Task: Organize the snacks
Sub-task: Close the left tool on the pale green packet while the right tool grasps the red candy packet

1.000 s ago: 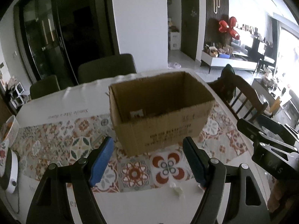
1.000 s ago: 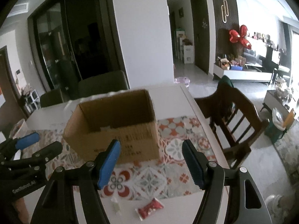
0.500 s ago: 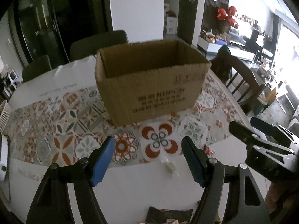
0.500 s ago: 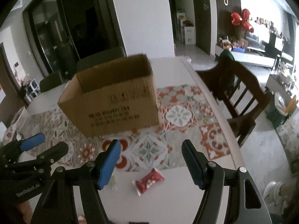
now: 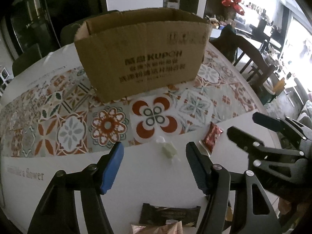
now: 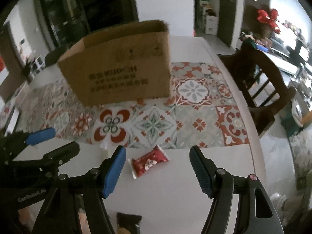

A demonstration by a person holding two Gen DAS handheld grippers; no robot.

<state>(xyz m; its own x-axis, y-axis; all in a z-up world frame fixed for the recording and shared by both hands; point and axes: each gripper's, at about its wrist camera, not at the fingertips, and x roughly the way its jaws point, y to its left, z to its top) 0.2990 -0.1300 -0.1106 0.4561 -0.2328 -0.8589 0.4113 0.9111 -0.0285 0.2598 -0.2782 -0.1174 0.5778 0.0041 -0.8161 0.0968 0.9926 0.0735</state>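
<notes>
Both grippers have dropped toward the white table (image 5: 136,175) since a second ago, so the cardboard box (image 5: 142,58) now shows its printed side rather than its inside. The left gripper (image 5: 154,165) tilts steeply down, its jaws closing with nothing between them; the pale green candy (image 5: 169,149) lies just ahead of the gap, nearer the right-hand jaw, its twisted wrapper ends running away from the jaws and slightly leftward. The right gripper (image 6: 158,170) tilts down likewise, jaws apart and empty. The red snack packet (image 6: 149,159) lies just ahead of its gap, close to the left-hand jaw, long axis across the gap and rising to the right; it is glossy red with a white printed patch and clear crimped ends. A dark wrapper (image 5: 169,213) lies below the left gripper's jaws. The patterned table runner (image 5: 68,120) lies beyond both, under the box.
</notes>
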